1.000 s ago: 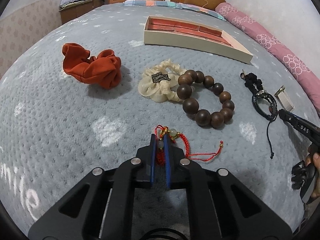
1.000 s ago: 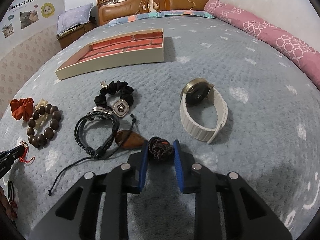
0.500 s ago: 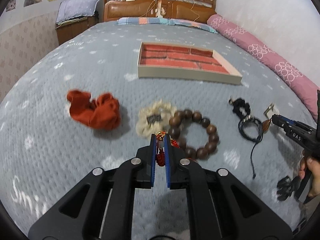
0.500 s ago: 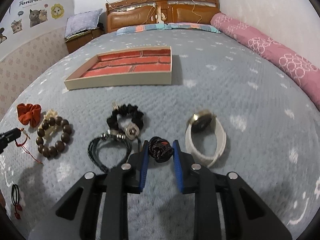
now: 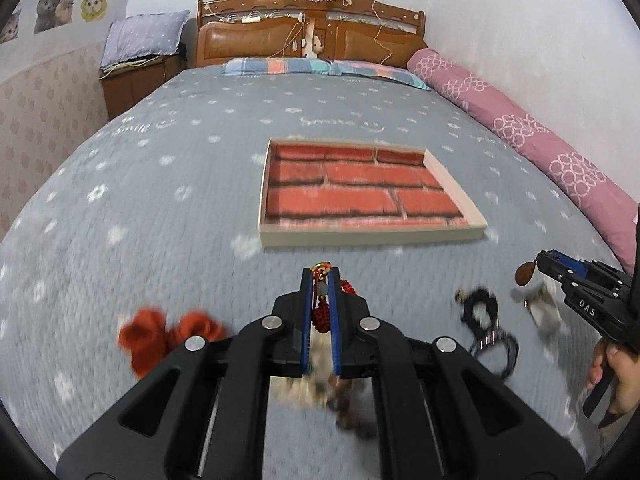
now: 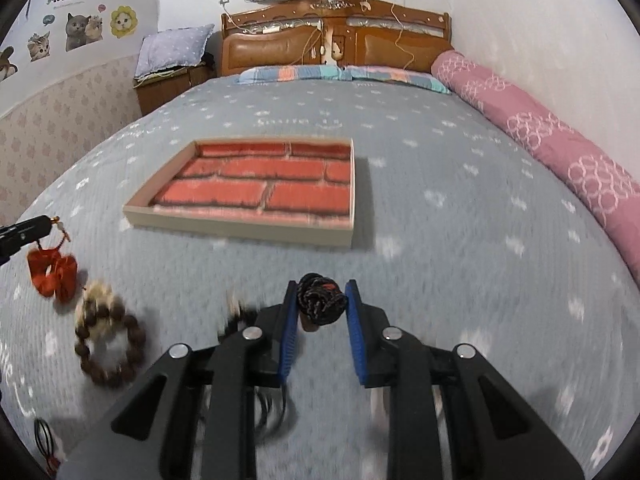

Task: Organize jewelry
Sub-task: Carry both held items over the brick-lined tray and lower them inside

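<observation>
My left gripper [image 5: 321,280] is shut on a red string bracelet with pale beads [image 5: 321,304] and holds it above the bed, short of the tray [image 5: 368,236], a shallow box with a red brick-pattern floor. My right gripper [image 6: 322,292] is shut on a dark braided cord knot [image 6: 320,299], with a brown pendant [image 5: 524,274] hanging from it in the left wrist view. The tray [image 6: 240,226] lies ahead of it to the left. The right gripper also shows in the left wrist view [image 5: 544,262], the left gripper in the right wrist view [image 6: 44,222].
On the grey bedspread lie a red scrunchie [image 6: 52,270], a cream scrunchie [image 6: 96,300], a wooden bead bracelet [image 6: 110,346], black bracelets [image 5: 486,324] and a white watch [image 5: 542,310]. A pink bolster [image 5: 540,148] runs along the right edge. The headboard [image 5: 312,42] stands far ahead.
Both grippers have lifted their items off the bed and moved forward toward the tray. The loose jewelry now lies lower in both views and is blurred.
</observation>
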`<state>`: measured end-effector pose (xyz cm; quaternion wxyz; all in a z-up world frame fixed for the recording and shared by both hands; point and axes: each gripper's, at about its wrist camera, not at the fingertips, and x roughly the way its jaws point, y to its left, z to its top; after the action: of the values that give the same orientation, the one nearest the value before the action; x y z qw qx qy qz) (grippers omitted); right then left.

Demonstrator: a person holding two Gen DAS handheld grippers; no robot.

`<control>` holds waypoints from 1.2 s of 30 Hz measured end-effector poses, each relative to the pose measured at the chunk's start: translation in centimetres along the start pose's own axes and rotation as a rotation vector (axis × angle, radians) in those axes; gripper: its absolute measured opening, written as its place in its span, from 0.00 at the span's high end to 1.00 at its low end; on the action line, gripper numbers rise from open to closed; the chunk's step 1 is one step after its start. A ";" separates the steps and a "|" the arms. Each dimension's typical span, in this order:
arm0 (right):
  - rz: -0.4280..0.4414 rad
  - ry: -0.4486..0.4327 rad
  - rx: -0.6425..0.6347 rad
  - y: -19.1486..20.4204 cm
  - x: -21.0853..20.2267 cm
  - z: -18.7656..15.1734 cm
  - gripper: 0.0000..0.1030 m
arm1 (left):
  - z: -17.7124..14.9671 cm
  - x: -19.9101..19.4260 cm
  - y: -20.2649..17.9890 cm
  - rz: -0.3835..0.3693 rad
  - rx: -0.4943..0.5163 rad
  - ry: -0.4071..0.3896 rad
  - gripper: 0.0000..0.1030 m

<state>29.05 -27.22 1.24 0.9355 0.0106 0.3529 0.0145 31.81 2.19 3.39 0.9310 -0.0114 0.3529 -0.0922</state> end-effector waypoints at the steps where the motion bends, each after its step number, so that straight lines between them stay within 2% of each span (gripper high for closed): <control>1: 0.001 -0.007 0.000 0.0 0.4 1.1 0.77 | 0.9 0.6 -0.1 -0.004 -0.003 -0.001 0.94; 8: 0.006 -0.042 -0.013 1.1 4.2 7.9 0.77 | 6.5 5.8 -0.5 0.007 -0.006 -0.003 0.94; 16: 0.024 -0.058 0.021 2.3 11.7 13.9 0.77 | 12.0 14.4 -0.1 0.032 -0.038 0.016 0.94; 25: 0.016 0.009 0.070 2.1 20.1 16.7 0.77 | 15.1 23.1 -0.2 0.086 -0.017 0.069 0.94; 36: -0.015 0.131 0.079 2.1 25.8 17.1 0.77 | 16.4 29.3 0.6 0.115 -0.026 0.180 0.94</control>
<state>59.69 -24.37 -2.88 0.9093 0.0441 0.4138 -0.0058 64.25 -3.17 -3.59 0.8990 0.0050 0.4365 -0.0345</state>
